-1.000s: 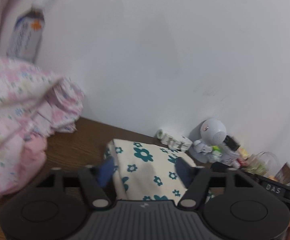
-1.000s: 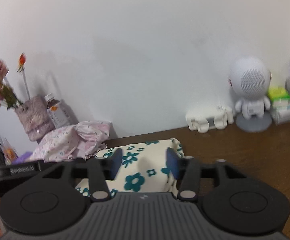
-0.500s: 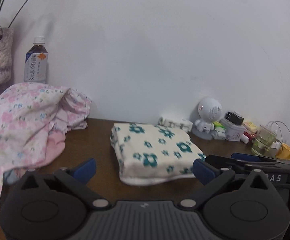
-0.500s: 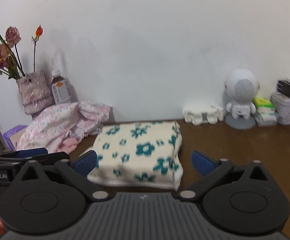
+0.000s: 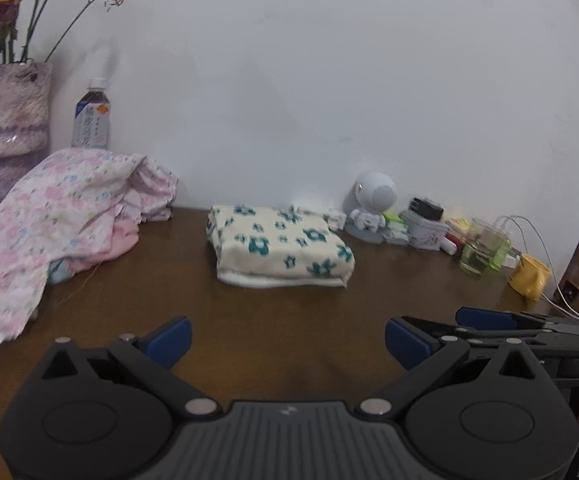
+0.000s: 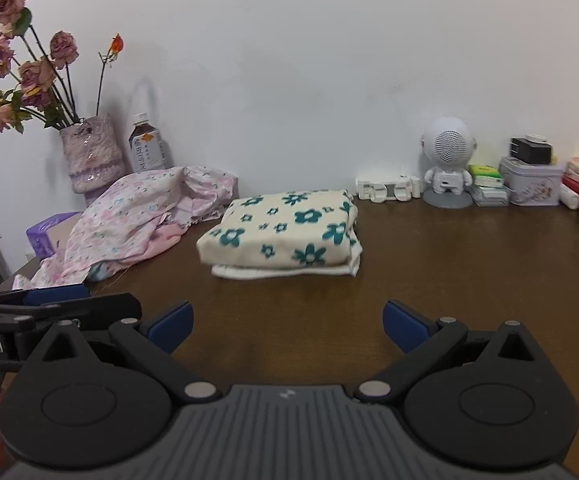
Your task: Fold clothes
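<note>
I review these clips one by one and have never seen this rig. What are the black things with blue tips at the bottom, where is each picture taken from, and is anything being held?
They are hand-held two-finger grippers, one per hand, each with a fisheye camera looking along its fingers. One picture looks past the left gripper, the other past the right gripper. Both are open and hold nothing. On the brown table lies a folded cream cloth with teal flowers. Left of it sits an unfolded pink floral pile. Along the wall stand a vase of dried roses, a drink bottle and a small white robot-shaped figure.
</note>
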A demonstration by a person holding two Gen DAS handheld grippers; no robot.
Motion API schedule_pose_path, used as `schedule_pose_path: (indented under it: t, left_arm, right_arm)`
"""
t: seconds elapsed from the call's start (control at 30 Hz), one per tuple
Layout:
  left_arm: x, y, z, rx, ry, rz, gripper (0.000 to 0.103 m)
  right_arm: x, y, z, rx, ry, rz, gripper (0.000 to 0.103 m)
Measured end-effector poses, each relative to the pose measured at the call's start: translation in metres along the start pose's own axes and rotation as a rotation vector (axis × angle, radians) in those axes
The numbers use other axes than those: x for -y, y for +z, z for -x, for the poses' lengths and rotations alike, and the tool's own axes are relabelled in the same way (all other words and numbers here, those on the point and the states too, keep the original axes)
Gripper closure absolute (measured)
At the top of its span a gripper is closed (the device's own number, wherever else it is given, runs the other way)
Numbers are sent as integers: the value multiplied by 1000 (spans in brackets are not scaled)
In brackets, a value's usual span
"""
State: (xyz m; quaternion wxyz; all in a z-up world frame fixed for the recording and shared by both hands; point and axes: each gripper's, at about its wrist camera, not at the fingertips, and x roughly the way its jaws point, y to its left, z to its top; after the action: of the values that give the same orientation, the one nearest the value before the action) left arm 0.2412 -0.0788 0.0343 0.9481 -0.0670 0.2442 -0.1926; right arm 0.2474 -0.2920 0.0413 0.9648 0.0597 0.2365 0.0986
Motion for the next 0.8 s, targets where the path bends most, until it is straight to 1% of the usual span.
schedule_pose_path:
  t: [0.13,0.33,0.5,0.63,0.73,0.8]
  left_arm:
    - [5,-20,35,-17,-19,18,0]
    - [14,-53,93,-34,-39,18,0]
    - [18,-77,139,-3,-50,-8,0]
    - [15,-96,171,25,-24,-7,0]
    - [15,-112,185,26,18,-25,0]
    - [13,-121,191,21,38,-30,0]
  right_arm:
    - [-13,-18,36,0,-7,-6,0]
    - [-36,-48,91,-10,-31,18,0]
    - [-54,-72,134,-21,-23,35,0]
    - [-75,-92,161,-14,-20,69,0]
    - [-88,-106,174,-17,-5,70,0]
    - [-97,-115,180,-13,-11,87,0]
